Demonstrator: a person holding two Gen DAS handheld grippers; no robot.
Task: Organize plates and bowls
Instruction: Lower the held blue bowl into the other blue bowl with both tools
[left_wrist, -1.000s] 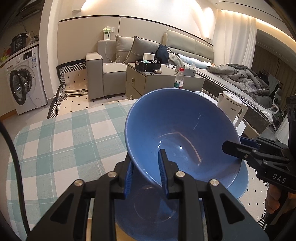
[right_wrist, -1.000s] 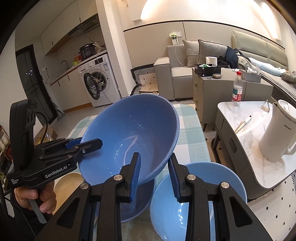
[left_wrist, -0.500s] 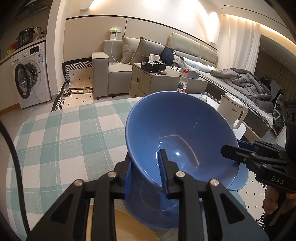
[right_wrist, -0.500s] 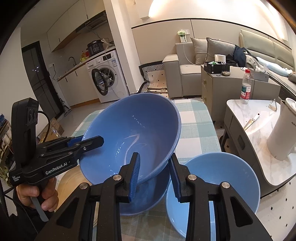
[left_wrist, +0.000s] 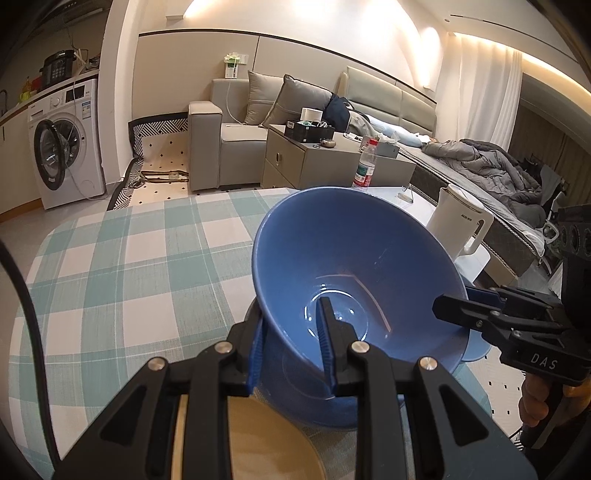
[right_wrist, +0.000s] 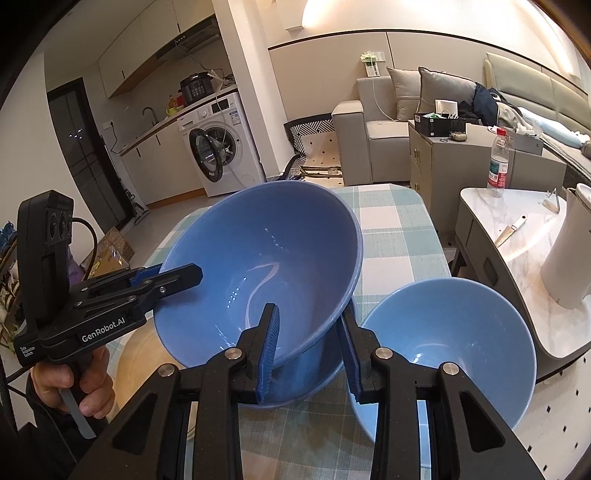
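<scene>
Checked cloth is covering the table (left_wrist: 110, 280), where both grippers are carrying one dark bowl (left_wrist: 354, 273) tilted over a second dark bowl (right_wrist: 295, 384). Left gripper (left_wrist: 291, 347) and right gripper (right_wrist: 308, 354) are each clamping its rim. Nesting is looking nearly done; the pale bowl (right_wrist: 454, 347) and wooden plate (left_wrist: 258, 439) are waiting unstacked.

A glossy blue bowl (right_wrist: 266, 269), tilted, sits in a second blue bowl (right_wrist: 310, 373); a lighter bowl (right_wrist: 454, 343) stands just right; a tan plate (left_wrist: 258, 439) lies left.
</scene>
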